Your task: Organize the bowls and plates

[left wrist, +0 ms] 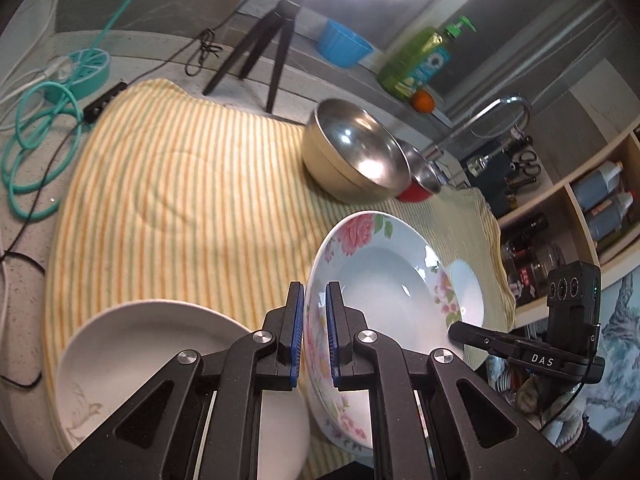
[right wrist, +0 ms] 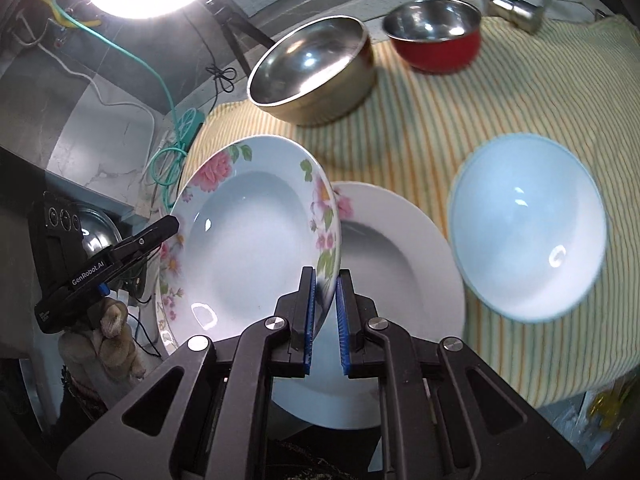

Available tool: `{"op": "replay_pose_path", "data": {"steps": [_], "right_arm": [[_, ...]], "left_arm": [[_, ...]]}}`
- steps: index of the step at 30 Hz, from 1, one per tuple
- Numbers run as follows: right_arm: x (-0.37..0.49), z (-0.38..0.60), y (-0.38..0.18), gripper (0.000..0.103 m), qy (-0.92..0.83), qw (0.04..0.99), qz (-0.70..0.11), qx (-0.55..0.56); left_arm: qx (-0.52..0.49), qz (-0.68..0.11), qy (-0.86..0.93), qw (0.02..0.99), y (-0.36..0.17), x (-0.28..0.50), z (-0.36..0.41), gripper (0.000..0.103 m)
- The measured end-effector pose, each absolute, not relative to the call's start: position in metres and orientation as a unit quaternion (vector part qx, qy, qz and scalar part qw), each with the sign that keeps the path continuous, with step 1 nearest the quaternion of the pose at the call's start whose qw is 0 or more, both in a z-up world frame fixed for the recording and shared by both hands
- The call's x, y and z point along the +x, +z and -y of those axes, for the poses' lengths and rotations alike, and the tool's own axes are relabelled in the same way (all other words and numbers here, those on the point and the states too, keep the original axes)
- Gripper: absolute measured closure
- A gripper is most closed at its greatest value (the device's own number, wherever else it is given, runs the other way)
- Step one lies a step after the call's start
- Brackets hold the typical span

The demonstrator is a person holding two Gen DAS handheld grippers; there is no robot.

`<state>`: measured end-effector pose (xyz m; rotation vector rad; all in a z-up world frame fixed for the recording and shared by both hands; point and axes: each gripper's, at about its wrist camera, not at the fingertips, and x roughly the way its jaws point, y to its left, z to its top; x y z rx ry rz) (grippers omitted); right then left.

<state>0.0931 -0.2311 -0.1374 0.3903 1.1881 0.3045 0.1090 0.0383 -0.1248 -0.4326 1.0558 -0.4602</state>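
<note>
Both grippers tilt downward and pinch opposite rims of one floral plate (right wrist: 248, 240), carried on a slant above the striped cloth (left wrist: 168, 184). Left gripper (left wrist: 315, 336): blue ribbed pads closed on the near rim. Right gripper (right wrist: 326, 320): pads closed on the rim beside the pink flowers. A gloved hand (right wrist: 114, 334) grips the left tool's handle. Floral plate: glossy glazed, deep well, wide flowered rim. Under it a second white plate (right wrist: 392, 240) lies flat on the cloth. Beside it, a smooth pale blue bowl (right wrist: 528, 224), blurred. Further back, a steel bowl (left wrist: 356, 152), mirror-bright inside, touches a smaller red bowl (right wrist: 436, 36) with steel lining. Cloth: soft, yellow-green stripes.
</note>
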Motion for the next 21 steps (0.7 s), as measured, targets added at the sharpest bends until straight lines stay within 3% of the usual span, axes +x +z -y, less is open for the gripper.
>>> {"op": "replay_pose_path", "data": {"steps": [21], "right_arm": [[0.055,0.273,-0.169,0.092,0.096,0.788,-0.576,0.196]], "left_arm": [[-0.147,-0.537,-0.244,0.794,-0.152,0.100,0.016,0.094]]}}
